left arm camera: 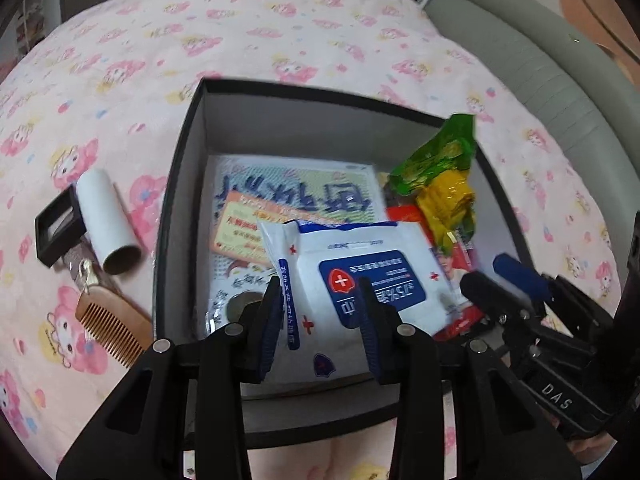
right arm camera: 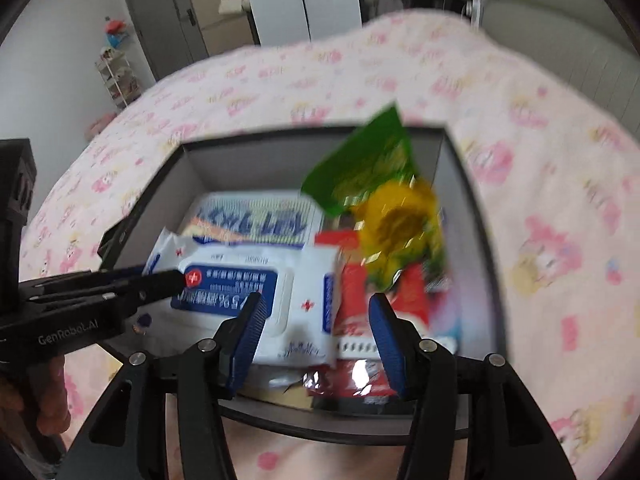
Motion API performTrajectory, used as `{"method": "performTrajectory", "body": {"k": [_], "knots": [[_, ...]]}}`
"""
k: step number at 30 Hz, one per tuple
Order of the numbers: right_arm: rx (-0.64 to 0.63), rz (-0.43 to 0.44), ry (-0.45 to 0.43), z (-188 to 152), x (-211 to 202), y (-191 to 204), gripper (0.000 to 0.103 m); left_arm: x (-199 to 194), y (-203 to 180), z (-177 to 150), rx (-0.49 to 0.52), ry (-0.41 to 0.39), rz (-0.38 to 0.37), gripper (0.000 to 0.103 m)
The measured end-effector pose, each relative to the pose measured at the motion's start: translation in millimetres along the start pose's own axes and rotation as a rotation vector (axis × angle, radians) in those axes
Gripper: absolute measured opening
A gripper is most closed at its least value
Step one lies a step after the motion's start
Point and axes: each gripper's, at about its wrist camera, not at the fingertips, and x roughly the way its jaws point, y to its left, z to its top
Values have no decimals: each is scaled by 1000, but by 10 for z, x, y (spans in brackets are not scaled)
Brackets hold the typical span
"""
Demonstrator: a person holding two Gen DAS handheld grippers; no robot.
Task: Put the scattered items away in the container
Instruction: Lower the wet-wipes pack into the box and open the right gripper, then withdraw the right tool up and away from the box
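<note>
Two grippers hang over one dark box [left arm camera: 180, 184] that sits on a pink blanket [left arm camera: 280, 40] with cartoon faces.

From the left wrist camera, the left gripper [left arm camera: 320, 320] is at the bottom middle of the frame. Its blue fingers [left arm camera: 270, 320] stand a little apart over a white pack of wipes [left arm camera: 360, 276], and I cannot tell if they touch it. The pack lies inside the box, on top of a big flat packet with blue writing [left arm camera: 296, 188]. A green and yellow snack bag [left arm camera: 440, 176] sits in the right part of the box, blurry and partly above the rim. Red packets [left arm camera: 460, 316] lie under it. At the left of the frame, outside the box, there is a white tube [left arm camera: 106, 220], a black square thing [left arm camera: 54, 232] and a wooden comb [left arm camera: 112, 324] on the blanket. The right gripper [left arm camera: 508, 276] pokes in from the lower right.

From the right wrist camera, the right gripper [right arm camera: 316, 332] is at the bottom middle. Its jaws are open with nothing held between them. The snack bag [right arm camera: 384, 208] is blurry above them, in the upper right part of the box [right arm camera: 472, 208]. The wipes pack [right arm camera: 248, 288] lies at the middle left. The left gripper [right arm camera: 152, 284] reaches in from the left, its tip over the wipes.
</note>
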Motion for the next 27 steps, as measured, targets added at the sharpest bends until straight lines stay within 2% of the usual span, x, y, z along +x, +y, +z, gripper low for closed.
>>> {"method": "performTrajectory", "body": {"k": [1,4,8,11,17,20,23,27], "knots": [[-3,8,-10,-1,-9,1,50,-11,-29,1,13,-12,-1,35],[5,58,39,-10,108,7,50,29,-60,14,15,-7,14,35],[21,78,88,-87,222,22,50,125,-42,27,-4,53,51,35],[31,82,99,-165,243,24,50,118,-69,1,7,64,62,35],[71,103,44,-204,25,-54,50,-71,-138,-86,22,21,32,35],[68,103,-4,-191,-205,-45,50,-309,-246,-181,38,-24,25,35],[80,118,-48,-202,-441,-17,50,-516,-346,-265,39,-57,-30,34],[91,132,-98,-232,-705,74,50,-806,-438,-368,46,-103,-39,34]]}}
